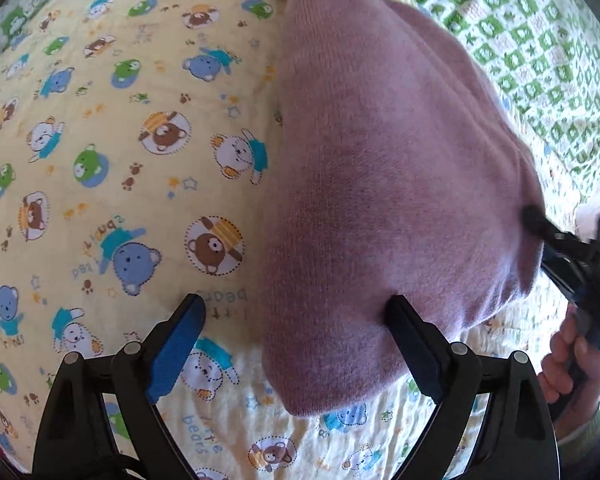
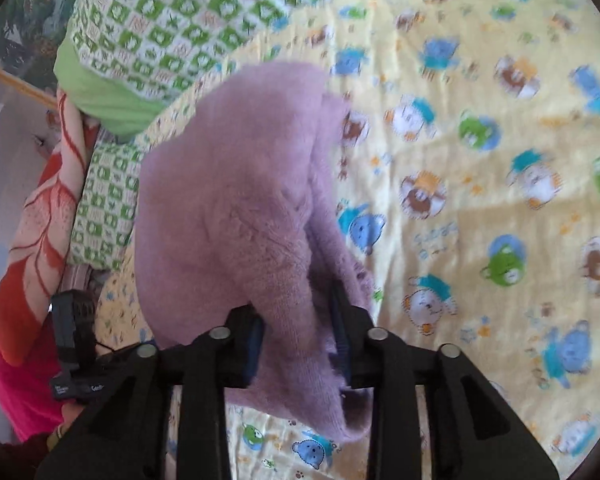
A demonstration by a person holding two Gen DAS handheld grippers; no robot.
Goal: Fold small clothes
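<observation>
Our right gripper (image 2: 298,344) pinches a pink knit garment (image 1: 379,184), lifting it above the bear-print bedsheet (image 1: 120,140). Our left gripper (image 1: 296,320) hangs wide open, straddling its lower edge. Mid-fold: next, we likely need to close the left on that edge.

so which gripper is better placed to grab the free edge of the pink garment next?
Left. The left gripper is open with the pink garment edge between its fingers; the right gripper already pinches it.
</observation>
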